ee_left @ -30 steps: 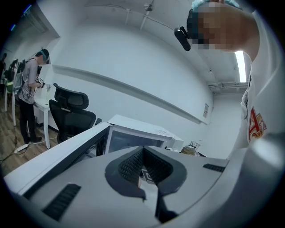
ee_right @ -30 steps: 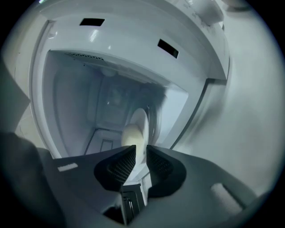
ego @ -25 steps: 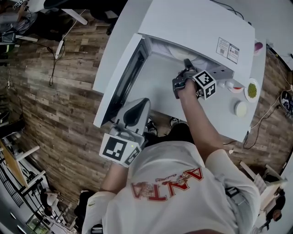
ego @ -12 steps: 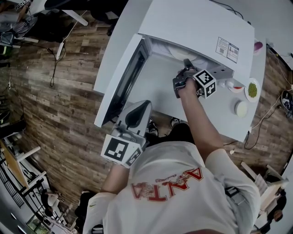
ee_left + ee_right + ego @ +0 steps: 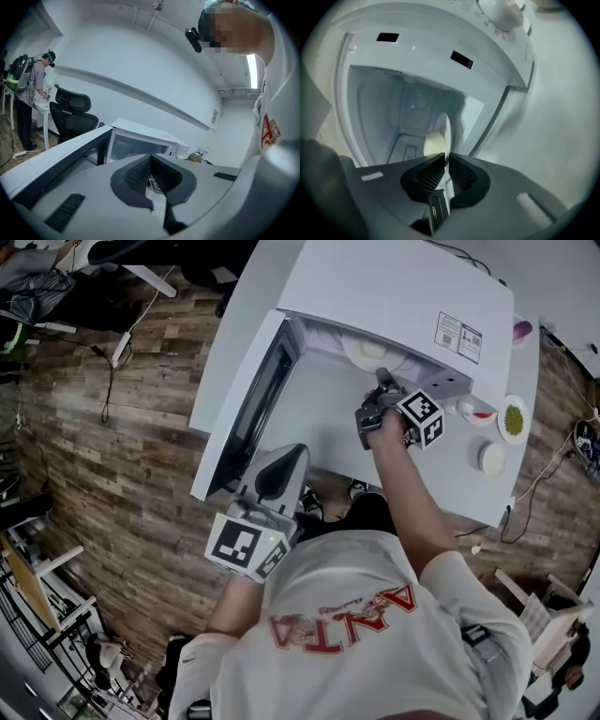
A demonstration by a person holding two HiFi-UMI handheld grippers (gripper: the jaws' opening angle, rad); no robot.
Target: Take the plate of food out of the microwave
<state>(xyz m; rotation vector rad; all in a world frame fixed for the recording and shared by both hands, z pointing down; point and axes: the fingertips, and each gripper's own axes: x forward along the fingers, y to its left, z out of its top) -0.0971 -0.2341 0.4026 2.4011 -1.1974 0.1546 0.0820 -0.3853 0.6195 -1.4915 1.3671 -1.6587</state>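
Observation:
A white microwave [image 5: 403,287] stands on the white table [image 5: 469,493] with its door [image 5: 248,399] swung open to the left. At its mouth sits a white plate [image 5: 358,354] carrying a pale round bun [image 5: 374,350]. My right gripper [image 5: 382,381] reaches to the opening and is shut on the plate's near rim. The right gripper view has the plate [image 5: 446,133] edge-on between the pads, the bun [image 5: 433,143] on its left face, and the cavity behind. My left gripper [image 5: 272,470] hangs by the door's outer end, shut and holding nothing [image 5: 150,159].
Right of the microwave the table holds a small dish of green food [image 5: 515,420], a bowl with red [image 5: 480,415] and a white cup [image 5: 491,460]. In the left gripper view a person [image 5: 30,98] stands at a desk beside a black office chair [image 5: 70,115].
The right gripper has closed on the plate's rim, and a little more of the plate and bun shows at the microwave's mouth. The left gripper has barely moved.

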